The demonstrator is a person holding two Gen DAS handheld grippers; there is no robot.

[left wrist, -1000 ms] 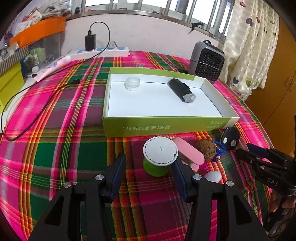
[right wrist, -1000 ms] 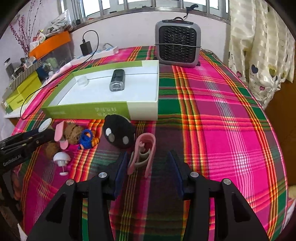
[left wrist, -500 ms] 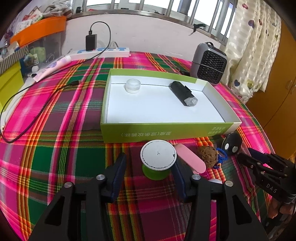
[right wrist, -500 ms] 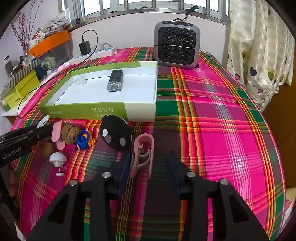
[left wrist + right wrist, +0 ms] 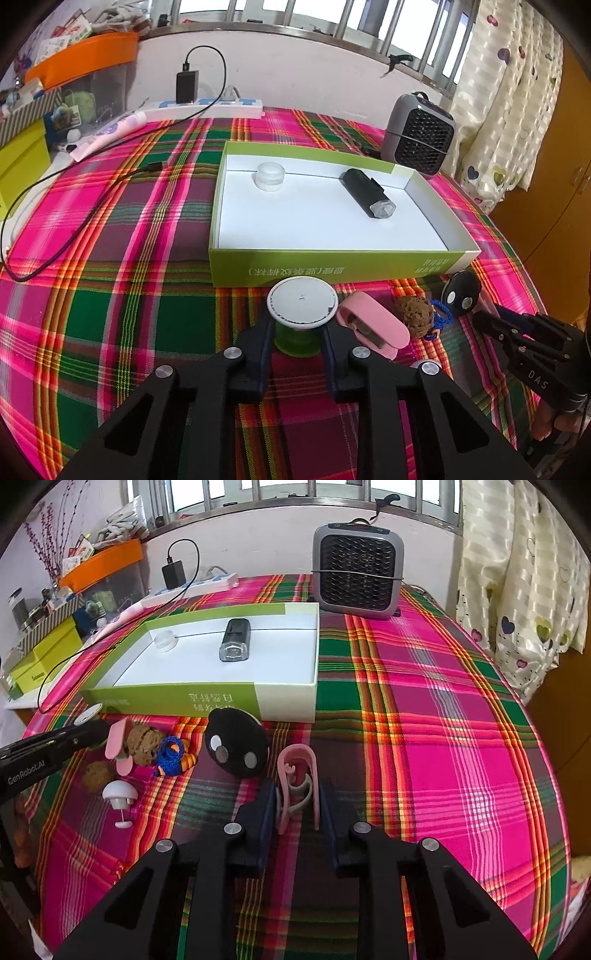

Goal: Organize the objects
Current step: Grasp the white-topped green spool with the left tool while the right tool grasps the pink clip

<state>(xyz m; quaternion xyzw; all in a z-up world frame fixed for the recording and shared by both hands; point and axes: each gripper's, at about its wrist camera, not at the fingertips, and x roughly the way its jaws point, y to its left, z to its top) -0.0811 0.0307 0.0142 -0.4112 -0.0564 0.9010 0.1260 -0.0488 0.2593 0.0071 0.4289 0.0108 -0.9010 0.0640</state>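
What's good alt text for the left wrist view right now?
The left gripper closes around a green spool with a white top, on a plaid tablecloth just in front of an open green box. The box holds a clear jar and a black flashlight.

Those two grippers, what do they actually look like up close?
Both are matte black plastic. Each gripper, left and right, has angular, cut-out arms with round silver screws and two flat fingers faced with dark blue pads. White lettering marks their sides: "GenRobot.AI" on the left, "DAS" on the right. No cables or sleeves show.
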